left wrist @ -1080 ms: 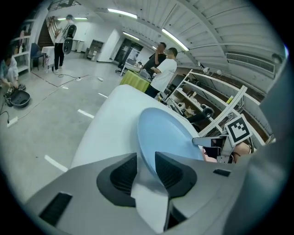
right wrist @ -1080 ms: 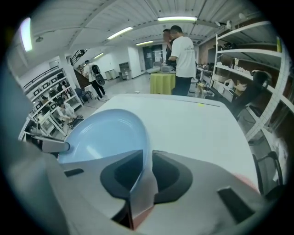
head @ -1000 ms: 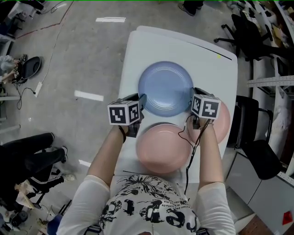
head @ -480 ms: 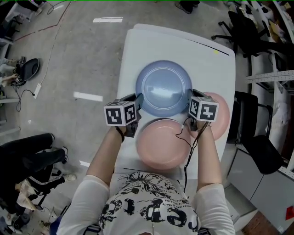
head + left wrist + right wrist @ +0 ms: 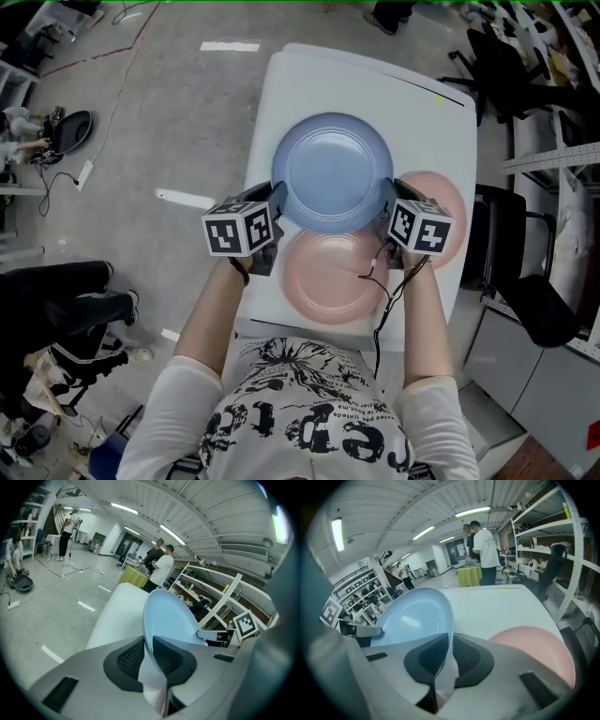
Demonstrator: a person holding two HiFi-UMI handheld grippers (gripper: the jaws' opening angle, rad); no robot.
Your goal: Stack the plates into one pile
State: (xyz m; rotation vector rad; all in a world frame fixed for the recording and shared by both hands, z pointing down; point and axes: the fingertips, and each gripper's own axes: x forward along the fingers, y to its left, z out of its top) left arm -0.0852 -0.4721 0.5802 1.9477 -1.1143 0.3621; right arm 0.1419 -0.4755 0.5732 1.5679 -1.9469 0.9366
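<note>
Forearms reach out side by side over the table, flanking a pink plate at its near edge. Beyond it, the left gripper and right gripper pinch opposite rims of the blue plate, the left's jaws closing on the edge between them. Held flat, it overlaps the pink plate's far rim, so the stacking move probably runs nearward. A second pink plate lies right, by the right gripper

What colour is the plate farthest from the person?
The plate is light blue; the head view shows it best.
</note>
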